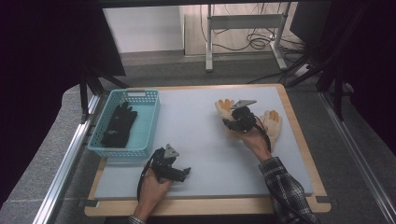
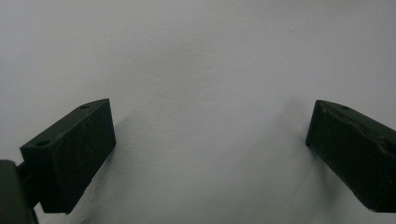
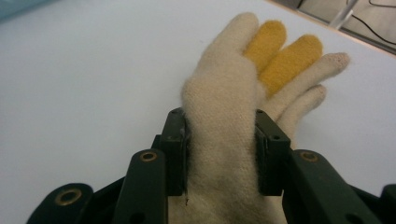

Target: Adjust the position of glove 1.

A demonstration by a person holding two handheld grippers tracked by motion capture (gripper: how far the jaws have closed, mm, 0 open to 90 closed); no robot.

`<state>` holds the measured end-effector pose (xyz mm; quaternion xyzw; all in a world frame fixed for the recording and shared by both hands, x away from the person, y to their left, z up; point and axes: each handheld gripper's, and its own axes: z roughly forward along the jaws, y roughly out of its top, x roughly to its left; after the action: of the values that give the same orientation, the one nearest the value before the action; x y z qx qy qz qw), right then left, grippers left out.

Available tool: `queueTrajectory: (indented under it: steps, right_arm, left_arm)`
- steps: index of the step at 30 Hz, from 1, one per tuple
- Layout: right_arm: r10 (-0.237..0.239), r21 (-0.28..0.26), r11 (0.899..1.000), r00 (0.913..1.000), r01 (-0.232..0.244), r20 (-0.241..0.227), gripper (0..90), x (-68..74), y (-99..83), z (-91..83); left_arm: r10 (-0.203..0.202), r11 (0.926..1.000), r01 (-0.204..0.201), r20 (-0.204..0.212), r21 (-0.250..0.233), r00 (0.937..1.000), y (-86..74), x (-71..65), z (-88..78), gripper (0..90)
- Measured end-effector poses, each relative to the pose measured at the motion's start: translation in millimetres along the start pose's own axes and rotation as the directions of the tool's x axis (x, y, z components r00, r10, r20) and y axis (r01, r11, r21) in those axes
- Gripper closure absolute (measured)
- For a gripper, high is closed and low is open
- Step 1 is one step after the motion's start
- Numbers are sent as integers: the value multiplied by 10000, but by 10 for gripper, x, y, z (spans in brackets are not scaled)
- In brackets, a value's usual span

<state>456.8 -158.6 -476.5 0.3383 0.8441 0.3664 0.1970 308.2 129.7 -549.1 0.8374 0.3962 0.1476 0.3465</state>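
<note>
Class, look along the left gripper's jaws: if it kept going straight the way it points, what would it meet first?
Most likely the bare white table surface: the left gripper stands open with nothing between its jaws, angled down at it. Depth is unclear.

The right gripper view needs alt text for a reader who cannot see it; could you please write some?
The right tongs are shut on a cream knit glove with two yellow fingers, which lies on a pale grey table.

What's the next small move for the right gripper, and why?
Probably lift the cream glove and carry it toward the blue basket. The right gripper has its jaws pressed on the glove's sides, and a black glove already lies in the basket.
</note>
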Motion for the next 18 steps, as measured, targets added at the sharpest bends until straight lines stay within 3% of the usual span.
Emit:
queueTrajectory:
  steps: [4, 10, 18]
  right_arm:
    - [-6, -261, 9997, 9995, -3, -330, 616, 127, 3, -192]
    - [-269, -381, 9990, 9958, 236, -880, 606, 524, -154, -456]
    - [-560, 215, 9981, 9933, 584, -1009, 561, 904, -580, -280]
  left_arm:
    - [-22, 10000, 22, 9, -24, 10000, -1, -2, 2, 18]
    - [-14, 10000, 14, -9, -46, 10000, 0, -2, 3, 18]
    - [-24, 10000, 24, -3, -31, 10000, -1, -3, 1, 18]
